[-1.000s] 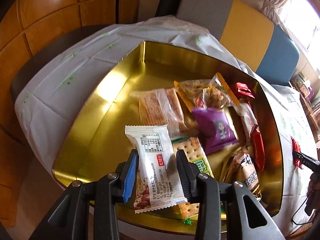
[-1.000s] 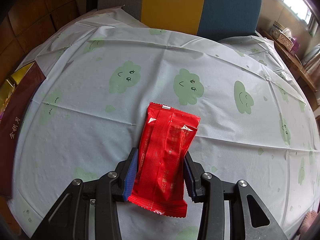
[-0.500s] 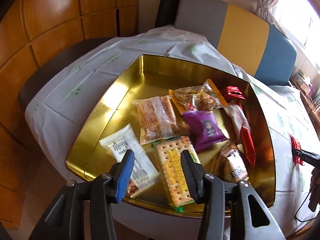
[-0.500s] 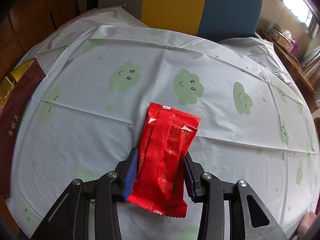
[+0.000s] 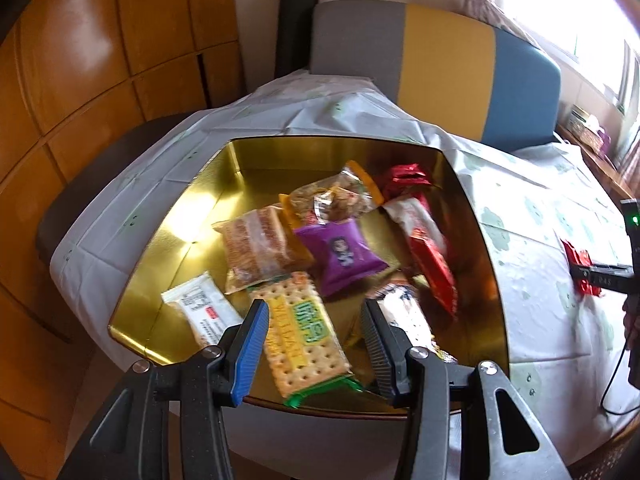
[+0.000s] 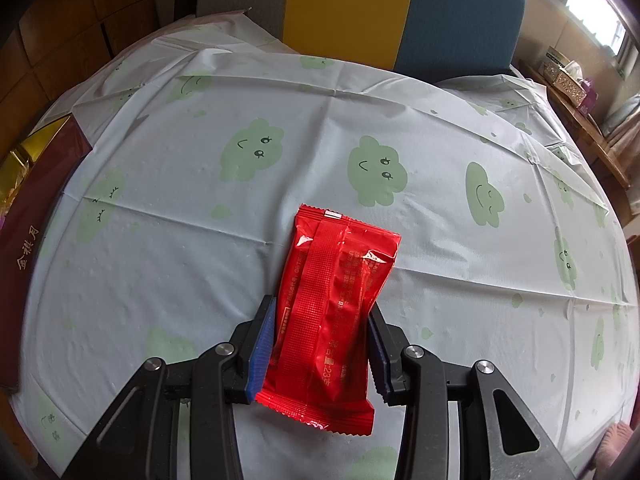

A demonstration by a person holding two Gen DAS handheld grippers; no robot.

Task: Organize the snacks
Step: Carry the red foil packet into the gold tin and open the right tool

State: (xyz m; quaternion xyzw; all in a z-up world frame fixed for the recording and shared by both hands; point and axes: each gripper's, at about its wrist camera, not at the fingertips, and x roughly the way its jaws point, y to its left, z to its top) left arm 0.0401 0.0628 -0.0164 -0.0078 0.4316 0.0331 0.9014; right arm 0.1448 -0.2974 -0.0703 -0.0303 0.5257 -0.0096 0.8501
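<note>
A gold-lined box point(image 5: 176, 240) on the table holds several snack packets: a white bar packet point(image 5: 202, 312) near its front left corner, a cracker pack point(image 5: 304, 332), a purple pouch point(image 5: 342, 252) and red packets point(image 5: 434, 260). My left gripper point(image 5: 314, 320) hovers open above the box's near edge, with nothing between its fingers. In the right wrist view my right gripper point(image 6: 322, 334) is shut on a red snack packet point(image 6: 334, 300) that lies on the cloud-print tablecloth point(image 6: 280, 128). The same red snack packet point(image 5: 580, 266) and right gripper show at the right edge of the left wrist view.
A chair point(image 5: 432, 68) with grey, yellow and blue panels stands behind the table. The box's dark red outer wall point(image 6: 28, 248) shows at the left of the right wrist view. Wooden wall panels point(image 5: 80, 80) rise on the left. A side shelf point(image 6: 576, 92) holds small boxes.
My left gripper let go of the white bar packet, which now lies in the box's front left corner. It then opened and pulled back and up. The right gripper stayed still.
</note>
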